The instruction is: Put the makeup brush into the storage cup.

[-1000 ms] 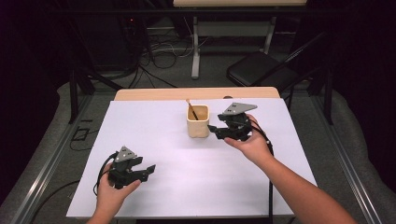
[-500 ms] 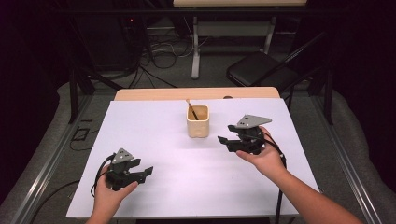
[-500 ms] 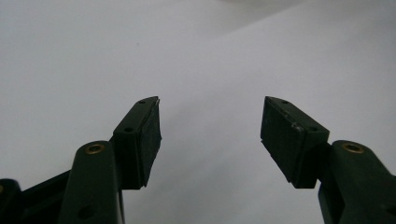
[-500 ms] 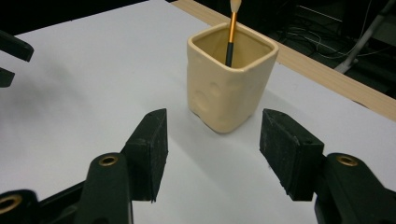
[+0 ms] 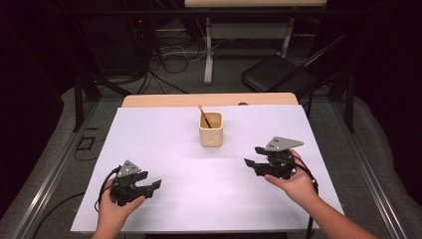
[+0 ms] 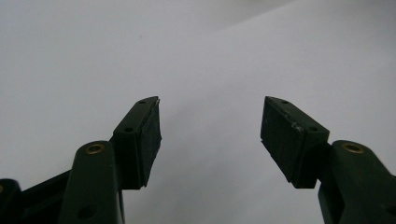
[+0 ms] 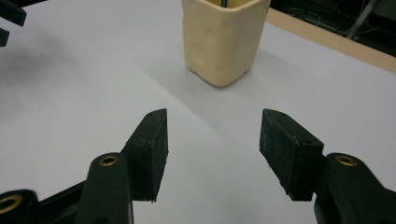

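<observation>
Cup (image 5: 211,130) with stick (image 5: 204,116) stood at table centre, 11 o'clock of right gripper (image 5: 251,158) | both jaw pairs held wide, empty | left gripper (image 5: 156,185) rested at 7 o'clock | approach to be kept level, cup straddled squarely.

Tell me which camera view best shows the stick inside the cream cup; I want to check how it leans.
The high view: it looks into the cream cup, where the stick leans toward the back-left rim. The right gripper view crops the cup's top, leaving a dark sliver. The left gripper view shows the white table surface.
</observation>
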Available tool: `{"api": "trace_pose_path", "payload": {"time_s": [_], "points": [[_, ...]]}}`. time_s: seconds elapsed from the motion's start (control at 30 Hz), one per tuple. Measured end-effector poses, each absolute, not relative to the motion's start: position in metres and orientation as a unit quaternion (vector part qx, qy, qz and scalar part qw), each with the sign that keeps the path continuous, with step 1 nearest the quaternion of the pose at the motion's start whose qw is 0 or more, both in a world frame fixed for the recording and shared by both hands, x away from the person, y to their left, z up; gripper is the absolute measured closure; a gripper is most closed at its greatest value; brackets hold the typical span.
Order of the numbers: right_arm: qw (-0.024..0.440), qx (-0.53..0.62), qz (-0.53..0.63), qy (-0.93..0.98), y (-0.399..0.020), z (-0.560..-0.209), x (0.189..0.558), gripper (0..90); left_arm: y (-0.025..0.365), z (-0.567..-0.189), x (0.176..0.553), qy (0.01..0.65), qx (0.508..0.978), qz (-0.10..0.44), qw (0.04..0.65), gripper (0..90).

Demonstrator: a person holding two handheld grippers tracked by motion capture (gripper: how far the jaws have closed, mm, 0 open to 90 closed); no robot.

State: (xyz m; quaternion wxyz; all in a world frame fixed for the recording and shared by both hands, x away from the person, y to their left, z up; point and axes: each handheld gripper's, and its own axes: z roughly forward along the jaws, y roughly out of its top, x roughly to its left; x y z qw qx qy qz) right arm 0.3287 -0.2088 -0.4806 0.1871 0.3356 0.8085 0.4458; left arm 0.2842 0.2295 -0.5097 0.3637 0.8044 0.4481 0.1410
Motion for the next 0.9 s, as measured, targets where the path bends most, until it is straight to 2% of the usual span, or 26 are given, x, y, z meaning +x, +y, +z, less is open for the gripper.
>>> {"api": "trace_pose_path", "payload": {"time_s": [0.9], "points": [[0.178,0.378,0.409,0.811,-0.25,-0.517,0.286,42.0,0.232,-0.521,0.274,0.447,0.81,0.137,0.354,37.8]]}}
